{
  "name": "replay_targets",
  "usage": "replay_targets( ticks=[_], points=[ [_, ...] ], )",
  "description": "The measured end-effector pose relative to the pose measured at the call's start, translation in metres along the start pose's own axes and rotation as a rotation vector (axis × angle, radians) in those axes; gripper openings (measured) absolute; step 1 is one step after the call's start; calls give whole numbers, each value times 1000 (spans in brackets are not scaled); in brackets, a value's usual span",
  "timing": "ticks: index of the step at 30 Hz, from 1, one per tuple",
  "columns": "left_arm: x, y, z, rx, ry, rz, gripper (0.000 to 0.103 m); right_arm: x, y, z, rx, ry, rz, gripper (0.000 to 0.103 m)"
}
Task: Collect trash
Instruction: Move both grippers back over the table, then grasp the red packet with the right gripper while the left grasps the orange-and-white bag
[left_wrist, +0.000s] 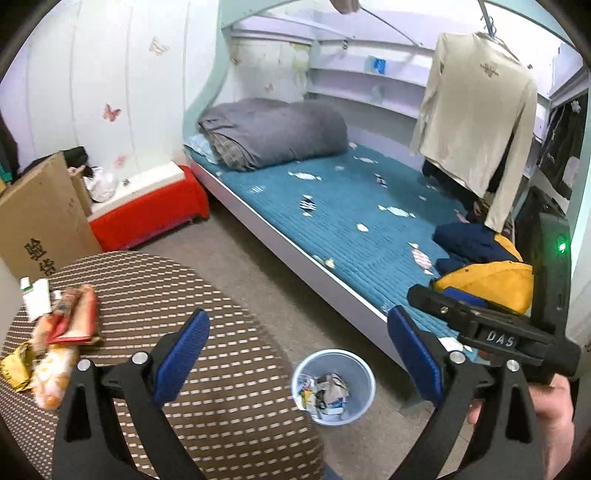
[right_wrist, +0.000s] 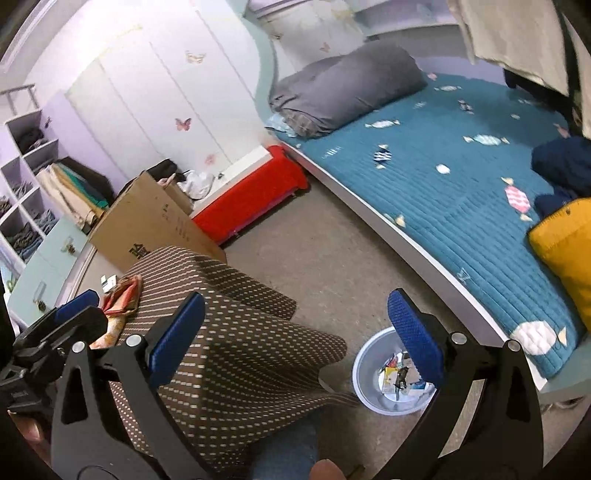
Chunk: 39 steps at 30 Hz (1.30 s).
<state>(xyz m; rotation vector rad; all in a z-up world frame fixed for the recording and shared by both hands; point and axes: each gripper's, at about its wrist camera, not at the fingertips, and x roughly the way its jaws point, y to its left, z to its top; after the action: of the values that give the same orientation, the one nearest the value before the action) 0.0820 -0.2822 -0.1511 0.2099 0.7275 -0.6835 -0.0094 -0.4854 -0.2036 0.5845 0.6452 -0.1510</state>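
The left gripper (left_wrist: 298, 354) is hovering with its blue-padded fingers (left_wrist: 183, 354) spread wide and nothing between them, above the near edge of a small table draped in a brown dotted cloth (left_wrist: 207, 317). The right gripper (right_wrist: 295, 339) is likewise standing spread and empty-handed, poised over the same cloth's front corner and the floor beside it; in the left wrist view its black body is showing at the right edge, gripped by a bare hand (left_wrist: 557, 410). Wrappers (left_wrist: 66, 325) in red, orange and yellow are lying bunched at the table's far left side, touching one another, with a white and green carton (left_wrist: 37, 299) just behind them. On the beige floor, between the table and the bed frame, a pale translucent wastebasket (left_wrist: 332, 387) is standing upright, already holding crumpled paper and packaging. The bed's teal quilted cover (left_wrist: 351, 206) is carrying a rolled grey duvet (left_wrist: 273, 133) at the head and a yellow and navy garment pile (left_wrist: 484, 266) near the foot. A cream shirt (left_wrist: 476, 122) is hanging above the bed's foot. A cardboard box (left_wrist: 40, 218) is leaning behind the table, beside a red-covered low bench (left_wrist: 155, 210).
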Motion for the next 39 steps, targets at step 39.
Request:
replay_targets(
  ticks=[39],
  points=[
    [-60,255,-91,-191,-16,328,97,161,289,-32,-304,322,176,97]
  ],
)
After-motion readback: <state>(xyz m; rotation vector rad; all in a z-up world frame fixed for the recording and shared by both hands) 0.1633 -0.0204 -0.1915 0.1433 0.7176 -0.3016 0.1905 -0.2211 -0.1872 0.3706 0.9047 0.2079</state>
